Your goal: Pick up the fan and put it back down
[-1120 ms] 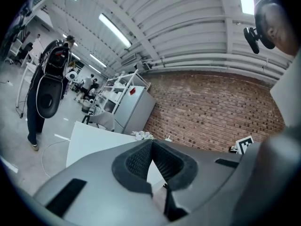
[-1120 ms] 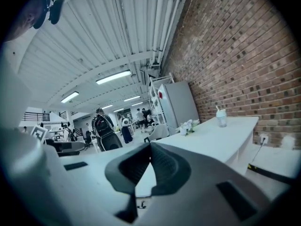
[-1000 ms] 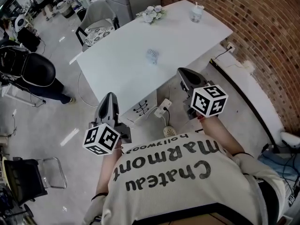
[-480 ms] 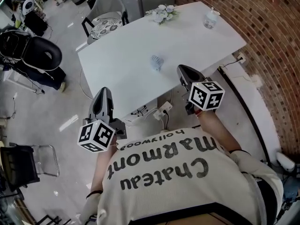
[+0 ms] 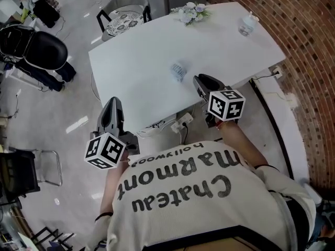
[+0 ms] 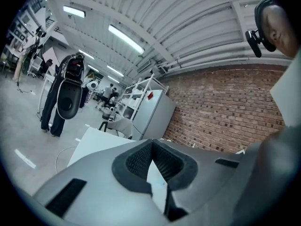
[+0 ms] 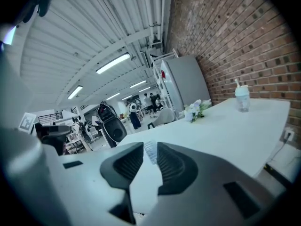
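Observation:
A small pale blue fan (image 5: 178, 71) stands upright near the middle of the white table (image 5: 141, 56). My right gripper (image 5: 198, 79) hovers over the table's near edge, a short way right of the fan and apart from it. Its jaws have just been opening and stand open with nothing between them. In the right gripper view the fan (image 7: 150, 153) shows further off through the gap of the right gripper (image 7: 150, 145). My left gripper (image 5: 111, 101) hangs off the table's near left corner, over the floor. In its own view the left gripper (image 6: 151, 141) has its tips touching, holding nothing.
A flower bunch (image 5: 191, 12) and a lidded cup with a straw (image 5: 247, 25) sit at the table's far side. A patterned chair (image 5: 123, 20) stands behind the table, a black office chair (image 5: 39, 48) at the left. A brick wall (image 5: 298, 41) runs along the right.
Both grippers have come nearer the table. The right one has dropped to the near edge, closer to the fan. The fan has not moved on the table.

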